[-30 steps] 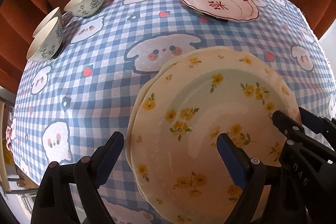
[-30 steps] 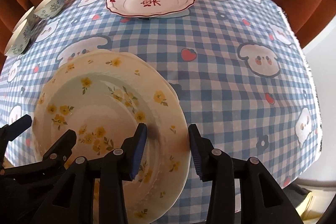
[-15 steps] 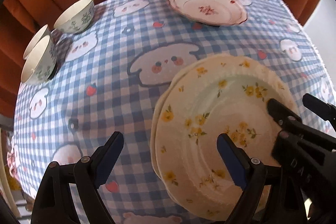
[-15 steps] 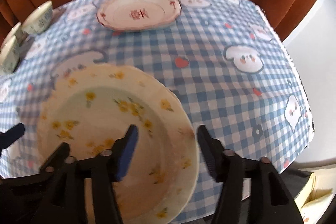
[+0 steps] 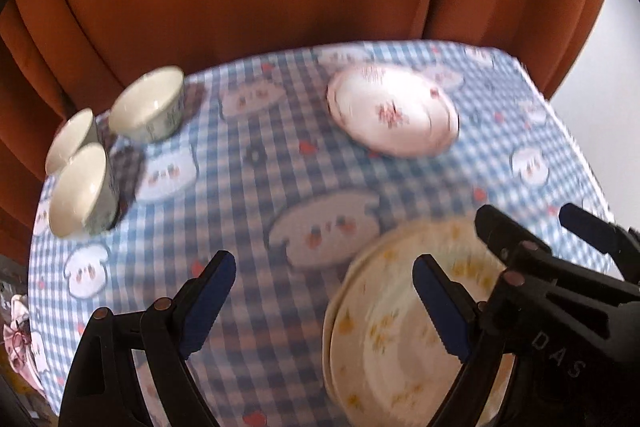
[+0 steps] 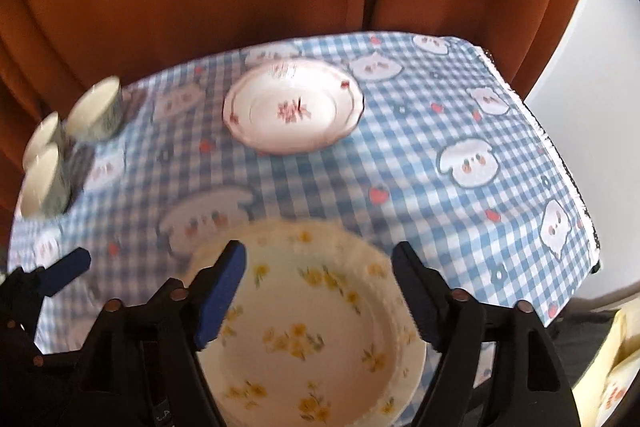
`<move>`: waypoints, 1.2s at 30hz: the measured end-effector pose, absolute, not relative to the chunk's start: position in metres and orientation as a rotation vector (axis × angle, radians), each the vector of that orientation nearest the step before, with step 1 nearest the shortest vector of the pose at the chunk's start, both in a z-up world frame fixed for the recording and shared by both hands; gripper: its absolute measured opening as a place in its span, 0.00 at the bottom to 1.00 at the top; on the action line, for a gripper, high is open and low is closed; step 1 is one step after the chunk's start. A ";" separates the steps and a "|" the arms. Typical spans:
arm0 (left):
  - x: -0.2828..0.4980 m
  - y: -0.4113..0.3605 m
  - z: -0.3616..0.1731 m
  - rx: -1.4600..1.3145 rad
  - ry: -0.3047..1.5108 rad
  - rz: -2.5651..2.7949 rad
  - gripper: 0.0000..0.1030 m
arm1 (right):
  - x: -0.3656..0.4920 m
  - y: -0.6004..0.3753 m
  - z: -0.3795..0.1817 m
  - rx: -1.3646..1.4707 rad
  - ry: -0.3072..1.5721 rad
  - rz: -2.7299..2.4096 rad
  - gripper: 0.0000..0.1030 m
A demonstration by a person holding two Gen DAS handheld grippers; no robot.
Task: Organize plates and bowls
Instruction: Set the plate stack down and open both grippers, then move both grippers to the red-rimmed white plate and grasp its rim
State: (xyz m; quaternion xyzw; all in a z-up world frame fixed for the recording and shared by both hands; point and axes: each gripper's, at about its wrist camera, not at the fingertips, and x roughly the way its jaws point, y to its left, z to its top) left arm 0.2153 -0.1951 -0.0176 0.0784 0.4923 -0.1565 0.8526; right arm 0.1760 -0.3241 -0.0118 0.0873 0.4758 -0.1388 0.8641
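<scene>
Left wrist view: the left gripper (image 5: pixel 324 279) gapes empty above the checked cloth (image 5: pixel 248 211); glossy round yellow-flowered plates (image 5: pixel 384 343) lie flat, stacked, at lower right.

Right wrist view: the right gripper (image 6: pixel 320 267), jaws just opened, holds nothing; the plates (image 6: pixel 316 311) lie flat beneath.

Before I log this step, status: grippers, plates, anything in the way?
Right gripper jaws just opened, off the yellow-flower plates; left gripper open, empty. Plates stacked on tablecloth. Red-pattern plate, three bowls apart; nothing blocking.
</scene>
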 end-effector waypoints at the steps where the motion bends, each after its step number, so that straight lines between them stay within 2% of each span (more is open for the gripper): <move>1: 0.220 -0.198 -0.015 0.168 1.022 -0.325 0.89 | 0.182 -0.328 -0.009 0.195 0.988 -0.283 0.86; 13: 0.294 -0.249 -0.022 0.141 0.977 -0.182 0.88 | 0.271 -0.380 -0.006 0.153 0.966 -0.166 0.86; 26: 0.369 -0.298 -0.071 0.148 1.012 -0.072 0.85 | 0.362 -0.420 -0.055 0.148 0.986 -0.091 0.86; 28: 0.378 -0.304 -0.079 0.146 1.025 -0.076 0.82 | 0.371 -0.424 -0.063 0.163 0.996 -0.089 0.86; 30: 0.386 -0.308 -0.087 0.139 1.041 -0.090 0.76 | 0.379 -0.428 -0.073 0.176 1.010 -0.087 0.82; 35: 0.394 -0.316 -0.102 0.150 1.075 -0.103 0.74 | 0.394 -0.435 -0.093 0.184 1.064 -0.064 0.64; 36: 0.395 -0.316 -0.102 0.156 1.074 -0.100 0.74 | 0.395 -0.435 -0.095 0.178 1.068 -0.066 0.63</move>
